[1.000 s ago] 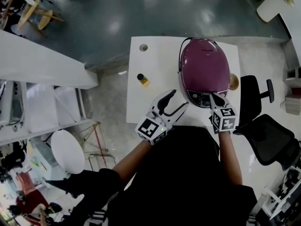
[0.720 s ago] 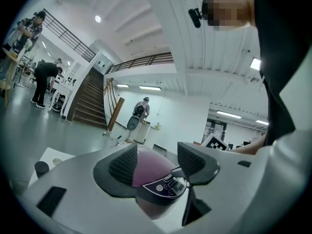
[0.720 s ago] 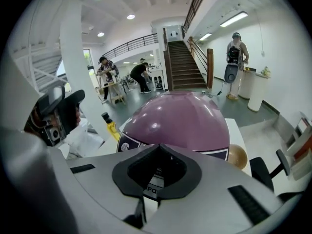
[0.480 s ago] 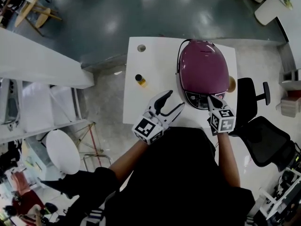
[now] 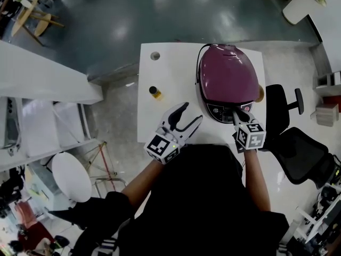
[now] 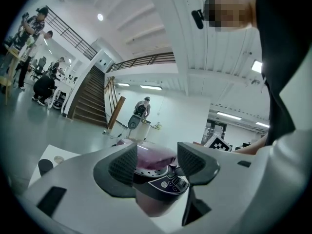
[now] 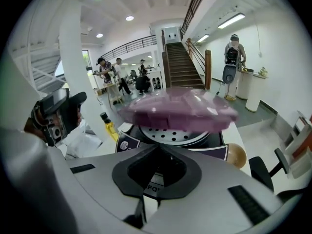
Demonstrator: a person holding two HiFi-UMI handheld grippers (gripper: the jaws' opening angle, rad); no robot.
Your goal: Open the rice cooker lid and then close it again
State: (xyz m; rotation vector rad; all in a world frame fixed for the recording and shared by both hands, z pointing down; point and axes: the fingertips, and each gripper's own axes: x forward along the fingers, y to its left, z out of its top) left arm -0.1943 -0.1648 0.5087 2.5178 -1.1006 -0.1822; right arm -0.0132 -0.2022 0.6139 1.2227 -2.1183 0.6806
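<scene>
- Head view: the purple rice cooker [image 5: 229,79] sits on the right side of the white desk [image 5: 170,68]. The right tool [image 5: 237,112] has its jaws pinched together on nothing and noses down onto the cooker's front edge. That domed shell looks glossy and slick, so I reckon a closed tip could skid off it.
- The left tool [image 5: 193,112] hangs wide open and empty near the desk's front edge. Nothing braces the cooker, so a hard push might scoot it across the smooth top. A small yellow bottle [image 5: 154,92] stands well apart, out of harm's way.
- Left gripper view: the ribbed dark pads [image 6: 124,164] stand apart, and the cooker shows beyond the gap between them. Its control panel [image 6: 168,182] is dark and shiny, dotted with little buttons. A careless nudge there could press the wrong one.
- Right gripper view: the lid [image 7: 178,112] is lifted at the front and smeared with blur, above a pale perforated inner plate [image 7: 170,133]. A sprung lid could swing hard and rock the body. On closing, a weak press on that smooth plastic may miss the latch.
</scene>
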